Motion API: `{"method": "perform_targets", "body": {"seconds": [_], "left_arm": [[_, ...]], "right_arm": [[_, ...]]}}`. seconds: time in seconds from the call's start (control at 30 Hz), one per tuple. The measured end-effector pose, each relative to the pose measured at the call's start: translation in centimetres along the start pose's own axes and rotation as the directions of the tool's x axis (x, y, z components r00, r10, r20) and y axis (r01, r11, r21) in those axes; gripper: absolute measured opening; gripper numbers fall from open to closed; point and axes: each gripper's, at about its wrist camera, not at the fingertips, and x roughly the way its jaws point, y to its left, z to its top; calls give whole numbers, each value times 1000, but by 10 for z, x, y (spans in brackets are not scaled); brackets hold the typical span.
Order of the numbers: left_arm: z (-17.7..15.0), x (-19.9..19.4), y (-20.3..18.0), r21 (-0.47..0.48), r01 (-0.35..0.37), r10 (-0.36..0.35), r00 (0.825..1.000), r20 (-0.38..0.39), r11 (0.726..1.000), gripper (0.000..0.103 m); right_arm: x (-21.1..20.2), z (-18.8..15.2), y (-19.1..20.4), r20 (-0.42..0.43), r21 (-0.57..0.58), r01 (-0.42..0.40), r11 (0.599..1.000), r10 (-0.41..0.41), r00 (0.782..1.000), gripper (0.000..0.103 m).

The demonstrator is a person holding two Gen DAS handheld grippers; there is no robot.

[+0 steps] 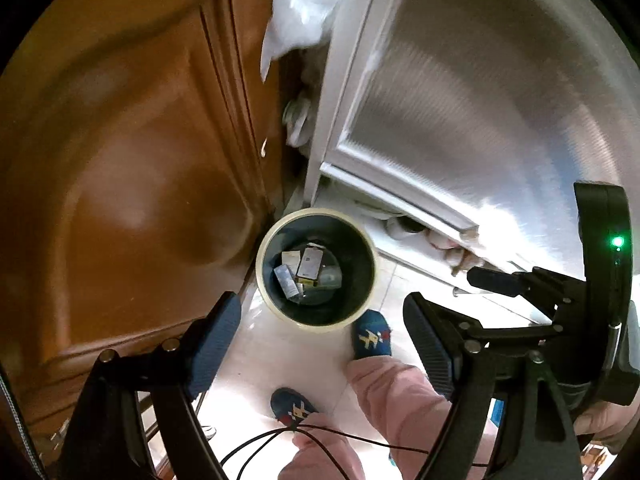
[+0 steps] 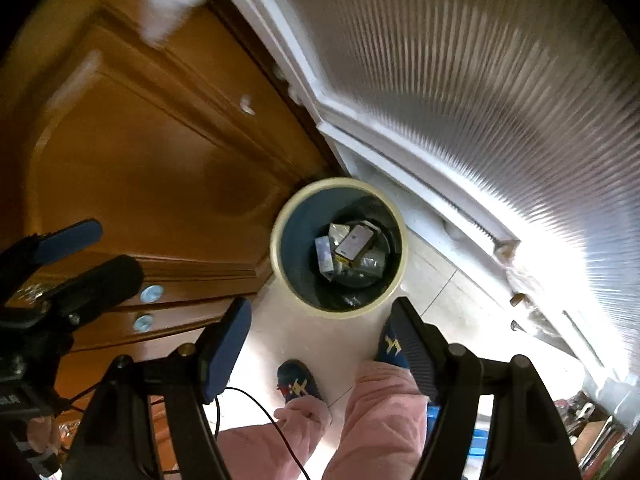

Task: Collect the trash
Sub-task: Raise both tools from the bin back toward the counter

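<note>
the trash bin [image 1: 316,270] is seen straight below both the left gripper [image 1: 322,344] and right gripper [image 2: 320,344], fingers held apart and empty.

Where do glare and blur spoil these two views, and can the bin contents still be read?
Left wrist: white door blown out lower right, wooden door smeared. Right wrist: ribbed glass streaked, glare at right edge. Both: fisheye bending; boxes in the bin visible, their print unreadable.
</note>
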Motion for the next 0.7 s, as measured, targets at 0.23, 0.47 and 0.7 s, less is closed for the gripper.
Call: {"method": "perform_targets", "body": {"seconds": [0.23, 0.47, 0.7], "left_arm": [[-4, -81, -11, 22, 39, -41, 997, 66, 999, 82], [3, -150, -17, 62, 39, -48, 986, 159, 997, 82], [28, -210, -31, 101, 25, -53, 959, 278, 995, 82]], "right_arm": [[-77, -10, 32, 54, -95, 3, 995, 2, 999, 73], [-155, -12, 60, 154, -217, 41, 975, -8, 988, 73], [-229, -3, 78, 282, -285, 74, 956, 10, 959, 73]]}}
